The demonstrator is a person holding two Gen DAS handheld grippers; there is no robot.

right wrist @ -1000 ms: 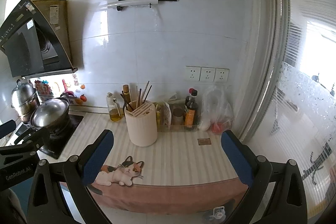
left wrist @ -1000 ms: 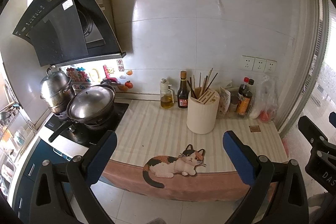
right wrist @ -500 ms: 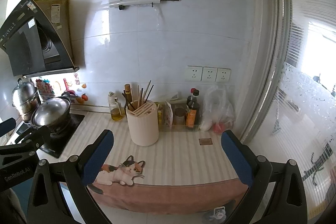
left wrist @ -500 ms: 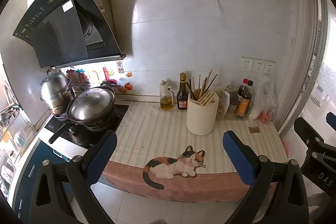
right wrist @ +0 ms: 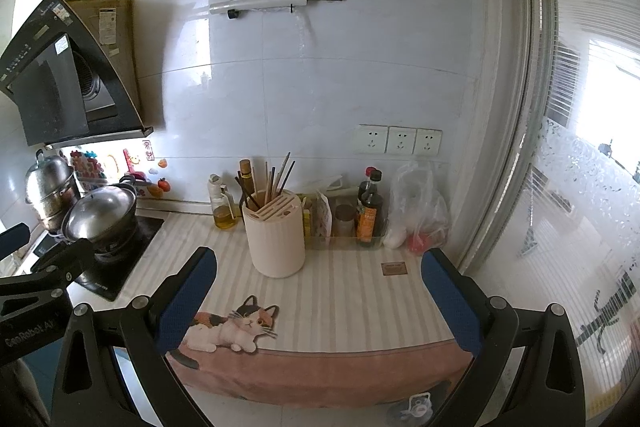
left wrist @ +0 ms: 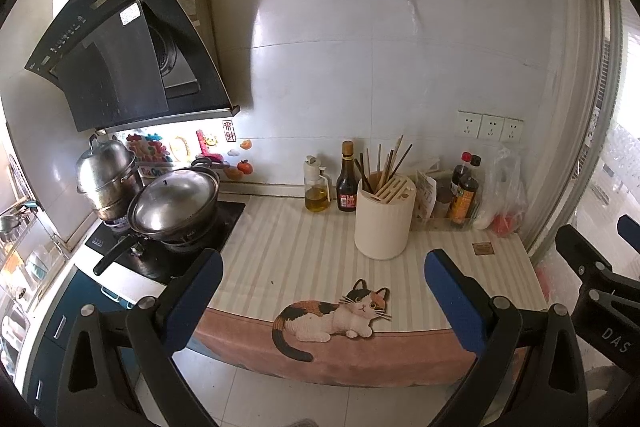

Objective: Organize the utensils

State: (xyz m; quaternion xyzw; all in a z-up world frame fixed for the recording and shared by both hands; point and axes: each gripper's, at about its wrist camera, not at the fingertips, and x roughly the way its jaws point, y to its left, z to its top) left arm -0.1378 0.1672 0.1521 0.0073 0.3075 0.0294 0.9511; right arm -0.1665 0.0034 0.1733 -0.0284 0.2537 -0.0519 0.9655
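Both tongs, left [left wrist: 324, 279] and right [right wrist: 320, 277], spread wide, pinching nothing, held back off the desk [left wrist: 296, 251]. Chopsticks [left wrist: 384, 163] stand bundled in cream holder [left wrist: 383, 223], ahead of both; upright keeps tips reachable.

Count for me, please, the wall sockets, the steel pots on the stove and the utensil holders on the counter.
Sockets: 3
Pots: 2
Holder: 1
Total: 6
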